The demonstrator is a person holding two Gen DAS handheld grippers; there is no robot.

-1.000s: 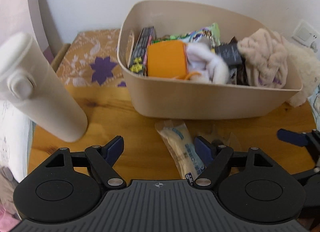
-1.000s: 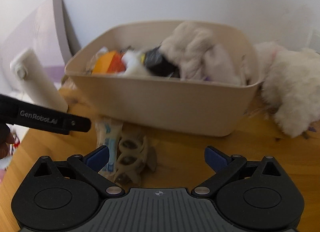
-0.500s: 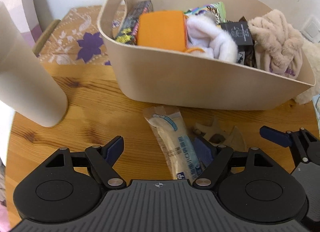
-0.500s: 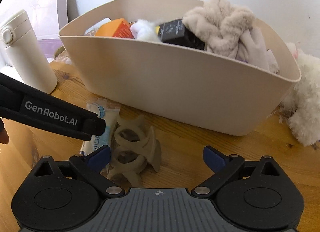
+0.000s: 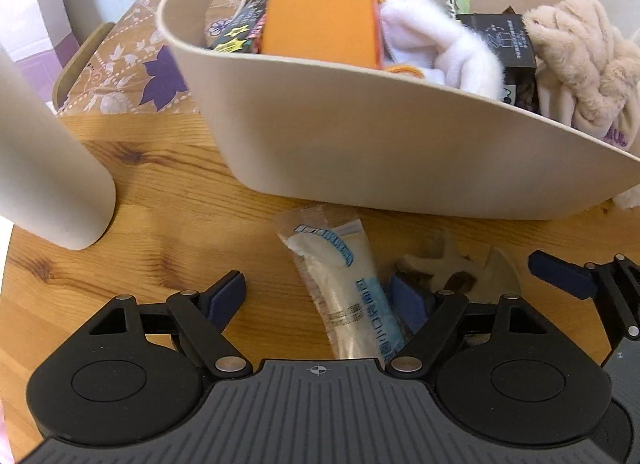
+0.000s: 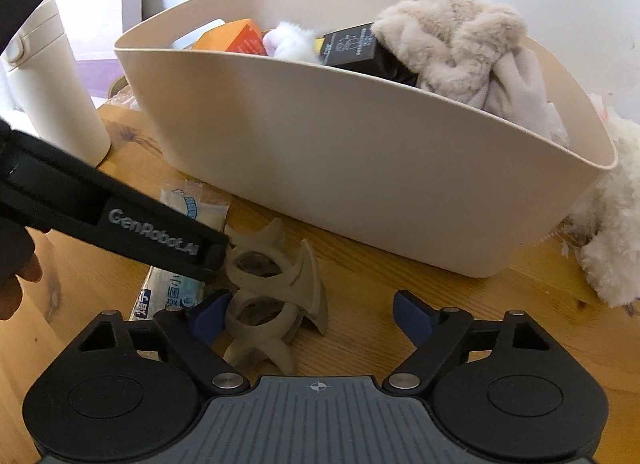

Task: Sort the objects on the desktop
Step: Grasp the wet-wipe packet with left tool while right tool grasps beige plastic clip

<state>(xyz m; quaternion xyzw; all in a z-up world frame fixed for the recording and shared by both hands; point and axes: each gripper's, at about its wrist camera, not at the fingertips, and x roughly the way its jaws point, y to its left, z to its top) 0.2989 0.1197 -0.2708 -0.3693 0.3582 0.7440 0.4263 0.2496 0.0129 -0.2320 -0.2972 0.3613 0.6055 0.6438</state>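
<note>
Nearest, left hand-held gripper [image 5: 318, 298]: released, jaws wide, straddling a clear sachet with blue print [image 5: 348, 288] that lies flat on the tabletop [image 5: 168, 232]; pads not pressing on it.

Beside it, right hand-held gripper [image 6: 308, 314]: jaws just been closing, not yet clamped; a beige hair claw clip [image 6: 272, 296] lying on the wood between them, close against the left pad, right pad well clear. Nothing grasped.

Still loose on the tabletop, apparently unsorted: sachet and clip, side by side, just in front of the bin.

Behind them, beige storage bin [image 6: 360, 168]: already well filled. Contents visible: orange box [image 5: 320, 24], white fluffy item [image 5: 440, 52], black carton [image 5: 496, 40], plush beige cloth [image 6: 452, 40], printed packets at the back.

Left of the bin, cream flask [image 6: 52, 84], upright. Right of the bin, white plush toy [image 6: 608, 224], touching its wall; whether either is to be sorted, cannot tell.

Judged stage: late, bulk done, two small items being picked up.
</note>
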